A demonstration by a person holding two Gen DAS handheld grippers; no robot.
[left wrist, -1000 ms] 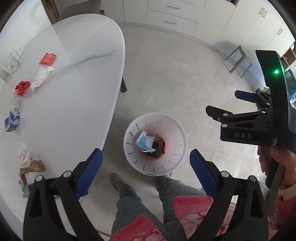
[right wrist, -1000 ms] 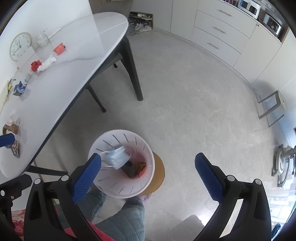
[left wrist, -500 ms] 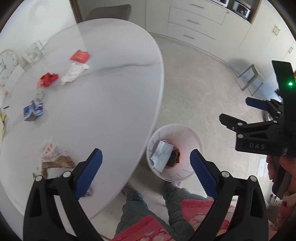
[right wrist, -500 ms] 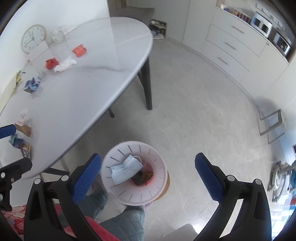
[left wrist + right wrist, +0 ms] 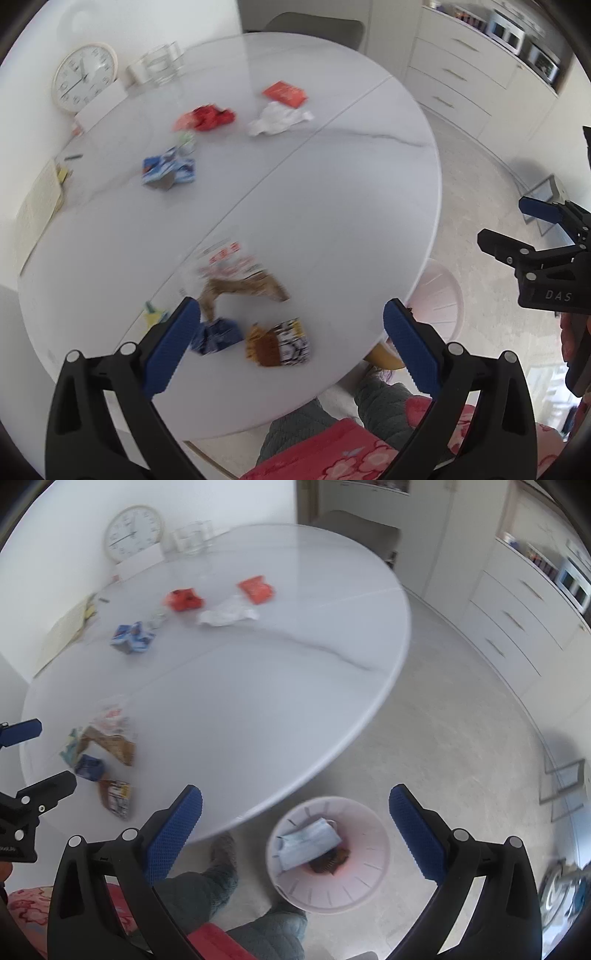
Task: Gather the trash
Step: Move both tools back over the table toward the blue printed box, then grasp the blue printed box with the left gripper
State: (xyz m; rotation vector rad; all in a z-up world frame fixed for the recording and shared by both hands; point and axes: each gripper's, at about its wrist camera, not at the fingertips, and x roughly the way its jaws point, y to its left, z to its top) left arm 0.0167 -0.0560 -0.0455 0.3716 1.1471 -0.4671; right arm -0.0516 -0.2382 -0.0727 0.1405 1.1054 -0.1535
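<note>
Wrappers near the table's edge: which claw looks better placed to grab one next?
Probably the left claw. It is open, with the striped wrapper and blue wrapper between its fingers in its view. The right claw, also open, sits over the bin.

I see the left gripper (image 5: 286, 330) spread wide, empty, above the near edge of the round white marble-look table (image 5: 332, 206). Just ahead: crumpled dark-blue wrapper (image 5: 217, 336) and yellow-and-black patterned snack packet (image 5: 279, 343), torn brown paper bag (image 5: 243, 288) behind them. White slotted plastic bin (image 5: 439, 302) peeks out past table's right edge. Frame motion-blurred.
</note>
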